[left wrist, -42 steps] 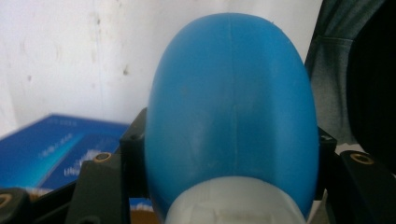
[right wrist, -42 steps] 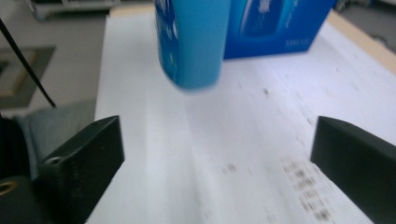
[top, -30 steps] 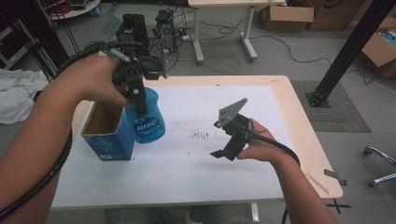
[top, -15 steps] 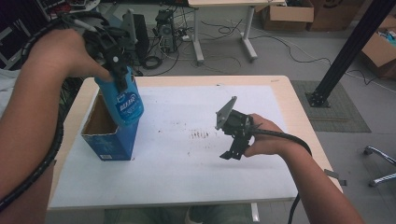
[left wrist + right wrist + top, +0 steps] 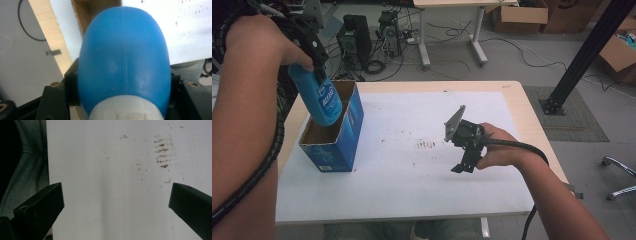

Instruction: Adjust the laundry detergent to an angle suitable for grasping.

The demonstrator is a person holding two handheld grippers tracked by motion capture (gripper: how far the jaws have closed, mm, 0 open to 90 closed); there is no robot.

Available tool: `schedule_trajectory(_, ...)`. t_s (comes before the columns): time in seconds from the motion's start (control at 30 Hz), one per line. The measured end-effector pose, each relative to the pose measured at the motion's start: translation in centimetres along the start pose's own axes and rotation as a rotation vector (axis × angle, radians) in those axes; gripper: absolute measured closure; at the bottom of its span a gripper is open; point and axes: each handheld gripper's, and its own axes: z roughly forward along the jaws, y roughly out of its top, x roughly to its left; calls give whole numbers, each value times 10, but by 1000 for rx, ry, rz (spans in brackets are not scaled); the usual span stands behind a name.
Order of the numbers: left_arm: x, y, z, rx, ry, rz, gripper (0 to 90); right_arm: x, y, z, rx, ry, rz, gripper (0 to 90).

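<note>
My left gripper is shut on a blue plastic bottle with a white cap, held tilted, bottom down, over the open top of a blue cardboard box at the table's left. In the left gripper view the blue bottle bulges between the two black jaws, with the box's brown inside beyond it. My right gripper hovers over the white sheet right of centre, open. In the right gripper view its jaws stand wide apart with nothing between them above the white sheet.
A white sheet with a patch of brown smudges covers the wooden table. Beyond the table lie computer towers, cables, another desk's legs and a black post at the right.
My left gripper has carried the blue bottle up and to the left, from beside the box's right wall to above its open top. The right gripper has stayed in place.
</note>
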Motion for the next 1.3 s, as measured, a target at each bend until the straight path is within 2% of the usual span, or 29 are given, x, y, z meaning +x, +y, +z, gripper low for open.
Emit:
schedule_trajectory(0.17,6,1,3,8,-2,-67,385,0,-2,1,3,1,0,0)
schedule_trajectory(0.27,9,2,7,13,11,-77,386,0,-3,2,3,3,2,0)
schedule_trajectory(0.47,17,2,20,2,3,-97,385,-1,-5,3,2,5,4,0)
schedule_trajectory(0.67,23,5,42,7,20,-85,385,-1,-3,4,-4,8,4,0)
schedule_trajectory(0.9,27,8,70,18,14,-83,385,0,-5,4,7,11,6,0)
schedule_trajectory(0.97,27,10,78,24,10,-87,385,1,-5,4,8,10,7,0)
schedule_trajectory(1.17,25,13,100,30,2,-60,385,2,-6,4,12,10,9,0)
schedule_trajectory(1.3,22,14,112,20,6,-58,385,2,-7,4,11,11,10,0)
